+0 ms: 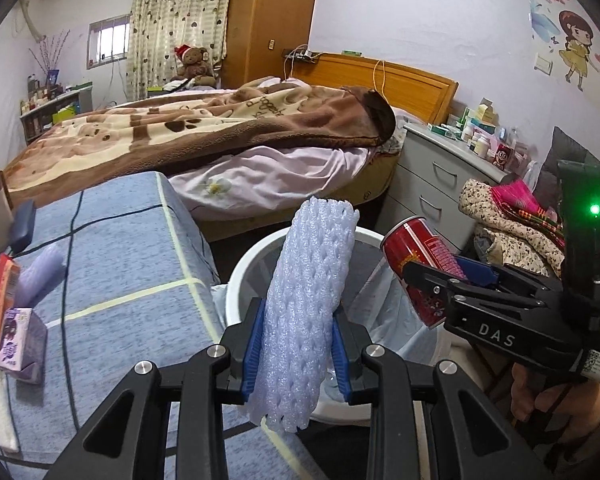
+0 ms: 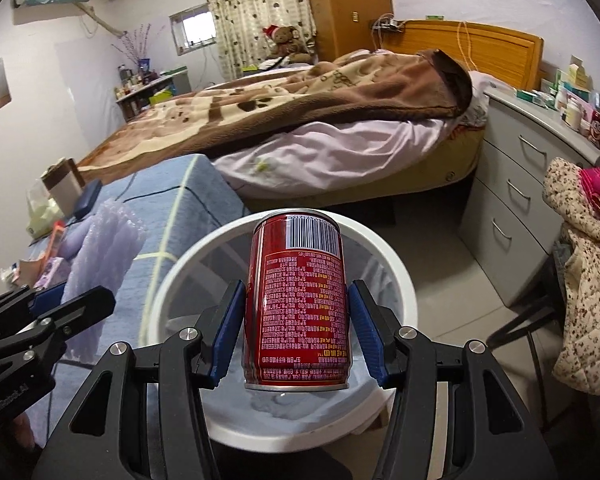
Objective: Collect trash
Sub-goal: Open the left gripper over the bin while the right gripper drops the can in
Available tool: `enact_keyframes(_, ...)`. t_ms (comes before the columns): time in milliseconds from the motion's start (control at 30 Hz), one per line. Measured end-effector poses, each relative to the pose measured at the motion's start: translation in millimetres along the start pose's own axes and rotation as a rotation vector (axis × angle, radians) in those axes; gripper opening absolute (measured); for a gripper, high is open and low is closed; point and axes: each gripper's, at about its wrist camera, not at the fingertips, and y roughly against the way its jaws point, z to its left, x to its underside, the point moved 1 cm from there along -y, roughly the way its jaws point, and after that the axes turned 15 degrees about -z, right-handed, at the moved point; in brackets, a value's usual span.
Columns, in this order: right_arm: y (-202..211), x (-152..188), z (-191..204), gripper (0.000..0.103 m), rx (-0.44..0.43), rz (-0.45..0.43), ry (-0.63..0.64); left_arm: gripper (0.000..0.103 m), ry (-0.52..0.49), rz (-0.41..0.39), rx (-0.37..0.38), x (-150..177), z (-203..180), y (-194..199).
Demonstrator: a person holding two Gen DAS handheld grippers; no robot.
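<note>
**Both grippers loaded, poised at the bin**

Left gripper [image 1: 298,354]: blue pads clenched on a white foam-net fruit sleeve [image 1: 306,304], pinched near its lower end so the long free part stands up over the bin's opening. Right gripper [image 2: 296,334]: jaws clamped on the sides of a red printed drink can [image 2: 300,300], gripped mid-body with the barcode end pointing away.

Landmark: round white waste bin with a clear liner [image 2: 396,276]. Can hangs above its mouth; sleeve sits above its near rim, just left of the can. Liner contents unclear, probably little.

Both grippers tilt downward toward the bin, side by side. A hand [image 1: 556,400] grips the right handle. Judgement: release into the bin comes next.
</note>
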Motion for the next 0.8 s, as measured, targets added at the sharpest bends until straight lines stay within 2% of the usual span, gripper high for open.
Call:
enact_keyframes(200, -7, 5, -2, 0.054, 0.026, 0.034, 0.015, 0.035, 0.006, 0.021, 0.015, 2, -2, -13)
enact_keyframes(267, -8, 5, -3, 0.055, 0.029, 0.037, 0.014, 0.043, 0.011, 0.021, 0.020, 3, -1, -13)
enact_keyframes(300, -8, 5, -4, 0.055, 0.032, 0.037, 0.013, 0.050, 0.015, 0.021, 0.022, 3, 0, -14)
enact_keyframes(333, -7, 5, -4, 0.058, 0.036, 0.034, 0.013, 0.052, 0.017, 0.022, 0.024, 3, 0, -14)
enact_keyframes(400, -5, 4, -5, 0.067, 0.048, 0.021, 0.019, 0.052, 0.022, 0.022, 0.024, 4, 2, -15)
enact_keyframes(433, -5, 3, -5, 0.067, 0.051, 0.017, 0.019, 0.052, 0.023, 0.024, 0.024, 3, 1, -16)
enact_keyframes(800, -5, 0, 4, 0.067, 0.040, 0.011, 0.011, 0.052, 0.055, 0.007, 0.004, 3, 20, 0)
